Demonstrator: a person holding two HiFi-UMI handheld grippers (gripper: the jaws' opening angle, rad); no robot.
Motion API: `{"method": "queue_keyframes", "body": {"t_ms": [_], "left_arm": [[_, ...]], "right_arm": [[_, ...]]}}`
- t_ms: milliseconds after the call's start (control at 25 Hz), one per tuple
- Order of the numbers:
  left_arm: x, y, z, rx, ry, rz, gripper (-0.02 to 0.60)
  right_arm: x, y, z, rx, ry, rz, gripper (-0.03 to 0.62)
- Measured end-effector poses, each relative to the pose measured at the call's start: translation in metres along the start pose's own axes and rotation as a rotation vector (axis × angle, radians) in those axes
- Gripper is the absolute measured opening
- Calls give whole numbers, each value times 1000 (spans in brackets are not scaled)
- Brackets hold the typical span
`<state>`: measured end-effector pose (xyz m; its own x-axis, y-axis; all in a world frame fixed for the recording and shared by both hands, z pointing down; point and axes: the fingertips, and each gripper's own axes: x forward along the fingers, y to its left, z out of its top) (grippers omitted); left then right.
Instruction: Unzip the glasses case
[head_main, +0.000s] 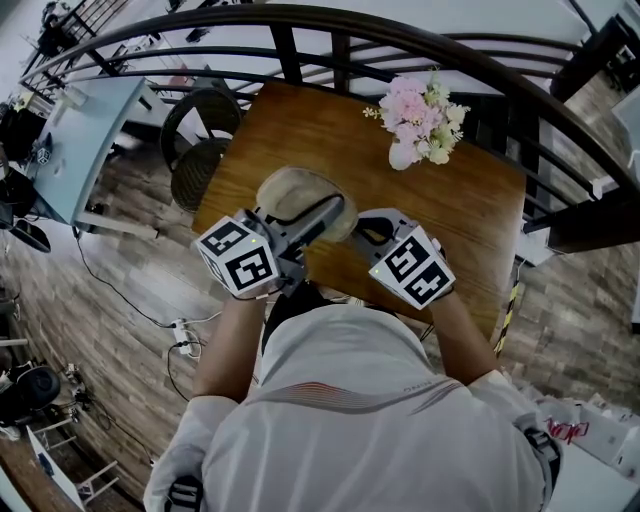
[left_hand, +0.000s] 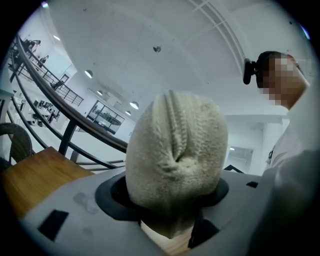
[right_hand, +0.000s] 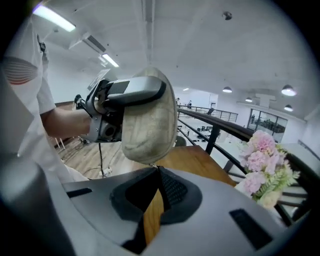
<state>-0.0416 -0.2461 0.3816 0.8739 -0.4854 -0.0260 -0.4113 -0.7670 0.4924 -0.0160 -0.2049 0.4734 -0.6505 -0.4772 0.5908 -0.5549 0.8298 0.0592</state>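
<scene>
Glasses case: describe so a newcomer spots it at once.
Find the wooden table beside the curved black railing. Over its near side, the left tongs grip the glasses case. It's a cream, fuzzy oval pouch, unlike the pink flowers farther back.

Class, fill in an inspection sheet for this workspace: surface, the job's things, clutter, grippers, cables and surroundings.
Surface: wooden table, brown top.
Job's things: cream fuzzy glasses case, held up off the table; its zip seam looks closed.
Clutter: pink flowers at the table's far side.
Grippers: left gripper shut on the case; right gripper shut, tips at the case's lower edge, zip tab too small to confirm.
Cables: cable and power strip on the floor, left of the table.
Surroundings: curved railing beyond the table, chair beside it.
</scene>
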Motion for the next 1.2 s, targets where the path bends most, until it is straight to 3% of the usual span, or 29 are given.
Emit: {"method": "queue_keyframes", "body": {"t_ms": [240,440,680,840,1040,1200], "left_arm": [[1,-5,-23,66,136,-32,288],[5,-13,-46,176,321,-56,288],[3,-15,-90,273,561,-69,288],[-5,-5,-125,384,730,-43,288],[-8,8,-143,479,833,21,288],[-18,21,-170,553,1001,76,289]], "right_arm": [[-5,-15,-4,-179,35,-111,51],[-8,-19,4,-358,43,-186,51],[-14,-16,14,-451,36,-216,51],[-21,-14,30,-526,17,-244,51],[-23,-10,35,-700,45,-289,52],[-19,4,24,-853,96,-262,52]]}}
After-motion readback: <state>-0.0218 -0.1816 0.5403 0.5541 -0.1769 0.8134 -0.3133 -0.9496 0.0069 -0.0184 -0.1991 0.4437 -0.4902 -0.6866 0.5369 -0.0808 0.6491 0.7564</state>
